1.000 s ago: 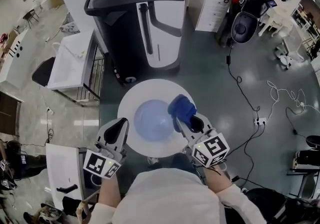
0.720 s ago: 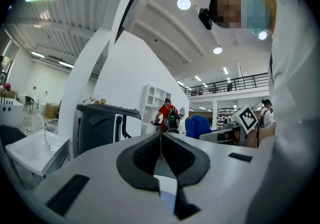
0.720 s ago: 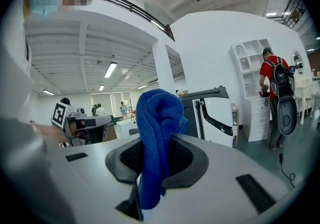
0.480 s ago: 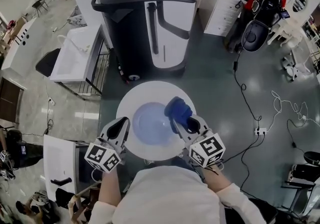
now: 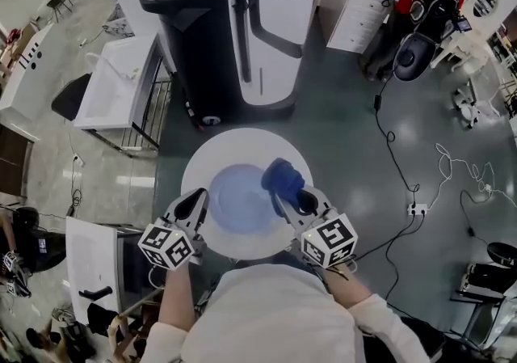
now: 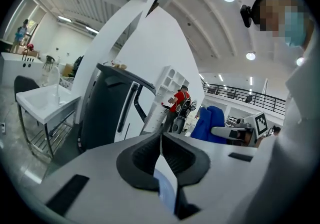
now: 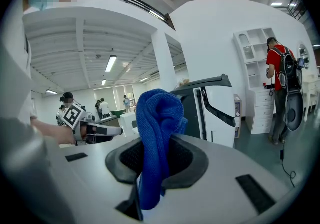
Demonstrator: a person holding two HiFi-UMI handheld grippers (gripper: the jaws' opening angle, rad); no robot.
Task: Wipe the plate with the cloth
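Our left tongs (image 5: 192, 206) pinch the stiff, likely breakable plate (image 5: 234, 151) at its near-left rim; our right tongs (image 5: 300, 201) clench the soft, lightweight blue cloth (image 5: 283, 179), bunched over the plate's right half.

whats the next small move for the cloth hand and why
Probably lower the right gripper so the blue cloth presses on the plate and sweeps across its centre. The cloth is clamped over the plate's right side, and the left gripper grips the rim.
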